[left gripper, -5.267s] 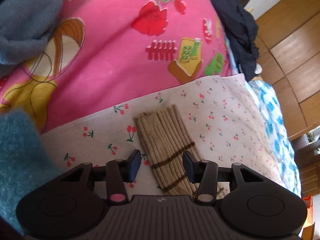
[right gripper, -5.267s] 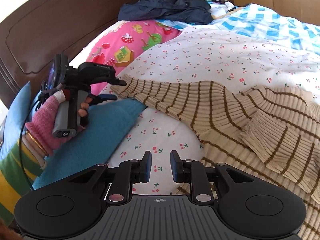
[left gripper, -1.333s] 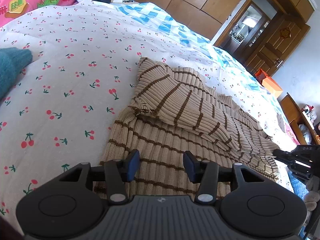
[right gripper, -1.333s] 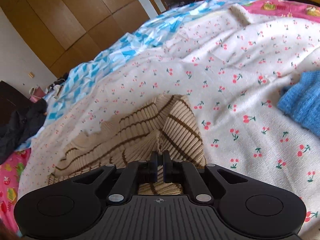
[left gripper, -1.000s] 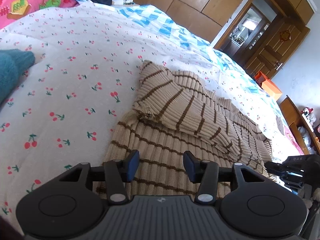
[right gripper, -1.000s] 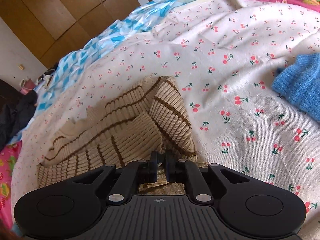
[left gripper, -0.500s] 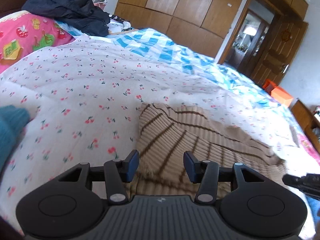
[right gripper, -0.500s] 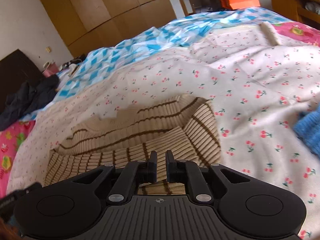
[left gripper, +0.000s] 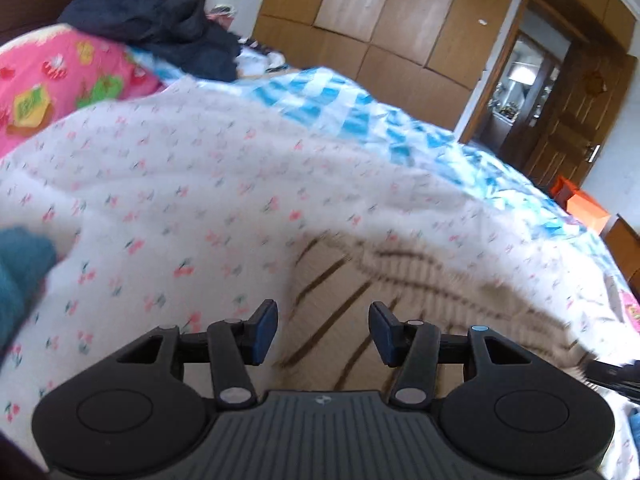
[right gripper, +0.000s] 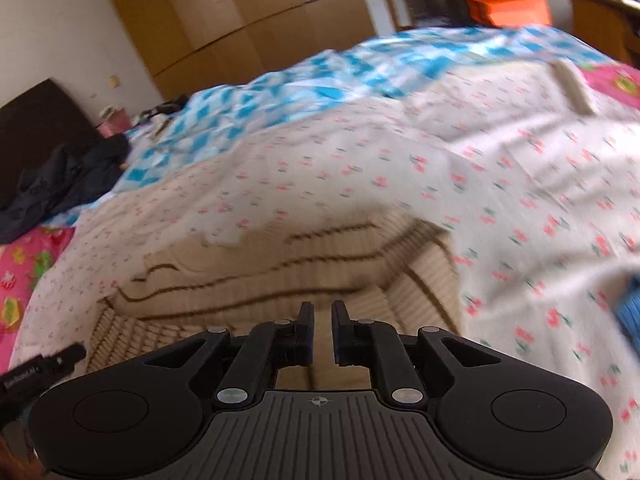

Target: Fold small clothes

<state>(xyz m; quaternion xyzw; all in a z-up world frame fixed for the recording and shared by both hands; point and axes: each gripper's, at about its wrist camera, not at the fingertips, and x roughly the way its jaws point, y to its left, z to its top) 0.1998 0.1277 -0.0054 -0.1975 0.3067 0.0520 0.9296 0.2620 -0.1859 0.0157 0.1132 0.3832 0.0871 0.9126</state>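
Landmark: the beige brown-striped ribbed sweater (left gripper: 400, 304), lying partly folded on the cherry-print sheet (left gripper: 180, 200) of the bed. Left of it lies a teal knitted garment (left gripper: 20, 268); beyond, to the left, a pink cartoon-print blanket (left gripper: 60, 80) and dark clothes (left gripper: 160, 24). The left gripper (left gripper: 323, 330) hangs over the sweater's near edge, fingers (left gripper: 264, 330) spread and pinching nothing, having just opened slightly. To the right, the right gripper (right gripper: 322, 330) sits over the sweater's near right part, fingers (right gripper: 305, 332) almost together, a narrow gap showing, no cloth visibly pinched. A blue knit (right gripper: 630, 312) lies right of the sweater.
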